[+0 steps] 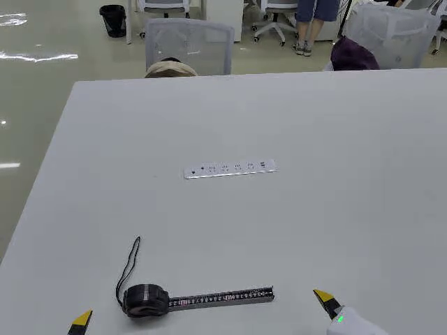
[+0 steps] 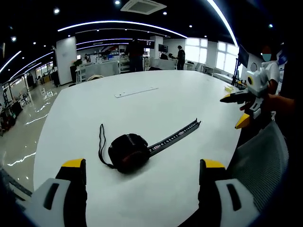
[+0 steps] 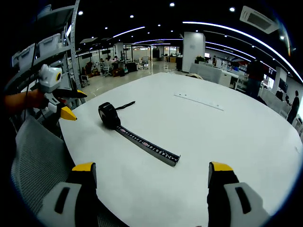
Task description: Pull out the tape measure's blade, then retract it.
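A black tape measure [image 1: 145, 300] lies near the front edge of the white table [image 1: 293, 125], its blade [image 1: 223, 298] drawn out to the right and lying flat, its wrist strap [image 1: 129, 265] looped away behind it. In the left gripper view the case [image 2: 129, 151] sits just ahead of my left gripper [image 2: 140, 171], which is open and holds nothing. My right gripper [image 3: 152, 174] is open too, with the blade's end [image 3: 171, 158] just beyond its fingers. In the head view one yellow fingertip [image 1: 81, 321] shows left of the case and another [image 1: 324, 297] shows right of the blade.
A white power strip [image 1: 230, 169] lies flat at the table's middle. Mesh office chairs [image 1: 188, 43] stand at the far edge, with a dark bag [image 1: 354, 54] on one. A person [image 1: 313, 21] stands further back, and a black bin [image 1: 114, 19] is on the floor.
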Demonstrator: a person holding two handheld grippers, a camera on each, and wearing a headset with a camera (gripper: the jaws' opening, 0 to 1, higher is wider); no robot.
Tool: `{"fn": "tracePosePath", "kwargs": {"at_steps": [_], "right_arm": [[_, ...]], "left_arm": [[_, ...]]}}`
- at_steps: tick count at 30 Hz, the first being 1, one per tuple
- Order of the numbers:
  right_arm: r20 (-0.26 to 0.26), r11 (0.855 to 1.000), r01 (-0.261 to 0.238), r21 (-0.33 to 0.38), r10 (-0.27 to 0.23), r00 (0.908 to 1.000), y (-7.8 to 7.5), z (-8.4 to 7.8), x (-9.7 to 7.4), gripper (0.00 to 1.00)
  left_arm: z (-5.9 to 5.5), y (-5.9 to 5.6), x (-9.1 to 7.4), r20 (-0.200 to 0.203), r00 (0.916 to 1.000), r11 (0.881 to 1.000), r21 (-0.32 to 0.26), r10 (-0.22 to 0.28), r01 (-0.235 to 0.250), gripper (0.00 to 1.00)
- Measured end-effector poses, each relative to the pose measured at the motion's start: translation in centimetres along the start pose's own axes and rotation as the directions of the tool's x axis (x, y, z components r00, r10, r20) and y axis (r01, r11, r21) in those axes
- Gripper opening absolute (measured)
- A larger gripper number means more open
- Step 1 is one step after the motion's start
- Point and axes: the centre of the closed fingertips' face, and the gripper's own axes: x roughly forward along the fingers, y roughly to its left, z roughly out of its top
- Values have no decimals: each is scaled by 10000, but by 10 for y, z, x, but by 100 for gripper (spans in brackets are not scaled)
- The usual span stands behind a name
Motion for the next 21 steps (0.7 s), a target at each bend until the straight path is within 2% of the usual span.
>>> {"fn": "tracePosePath", "kwargs": {"at_steps": [7, 14, 21], "right_arm": [[-45, 10000, -42, 7, 42, 10000, 3, -2, 2, 99], [-50, 10000, -35, 16, 35, 10000, 1, -3, 1, 99], [-44, 10000, -30, 21, 30, 10000, 0, -2, 1, 98]], "left_arm": [[-7, -3, 4, -191, 9998, 10000, 82, -44, 45, 99], [-6, 0, 4, -156, 9998, 9999, -11, 131, -132, 99], [-4, -2, 8, -157, 9995, 9995, -184, 257, -260, 99]]}}
